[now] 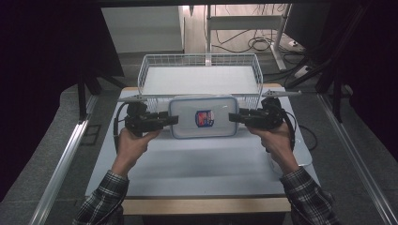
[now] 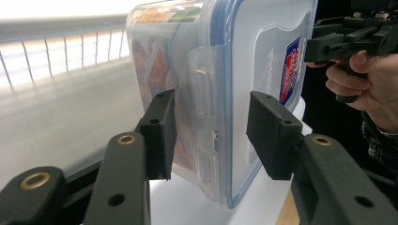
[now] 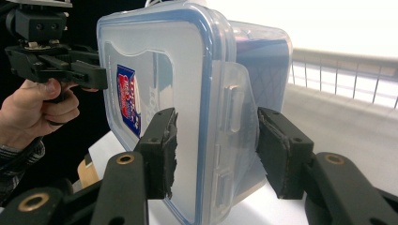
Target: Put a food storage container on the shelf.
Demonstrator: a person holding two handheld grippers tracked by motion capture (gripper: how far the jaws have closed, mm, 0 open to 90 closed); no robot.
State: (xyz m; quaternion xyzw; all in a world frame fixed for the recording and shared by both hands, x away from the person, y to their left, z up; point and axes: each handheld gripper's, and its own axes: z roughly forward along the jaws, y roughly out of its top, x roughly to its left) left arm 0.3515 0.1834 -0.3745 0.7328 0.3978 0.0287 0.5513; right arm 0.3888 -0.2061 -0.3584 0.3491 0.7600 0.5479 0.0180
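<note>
Partly hidden, the clear box (image 1: 203,117) has blurred contents, perhaps printed packets. Its blue-rimmed lid with a red-blue label faces up, in front of the wire basket (image 1: 155,63). Left gripper (image 1: 170,120) and right gripper (image 1: 233,117) each pinch an end, white tabletop (image 1: 197,168) open beneath.

The right gripper (image 3: 213,152) is clamping the latched end of a clear plastic box (image 3: 187,93) with a blue-rimmed lid, while the left gripper (image 3: 101,75) is gripping its far end.
</note>
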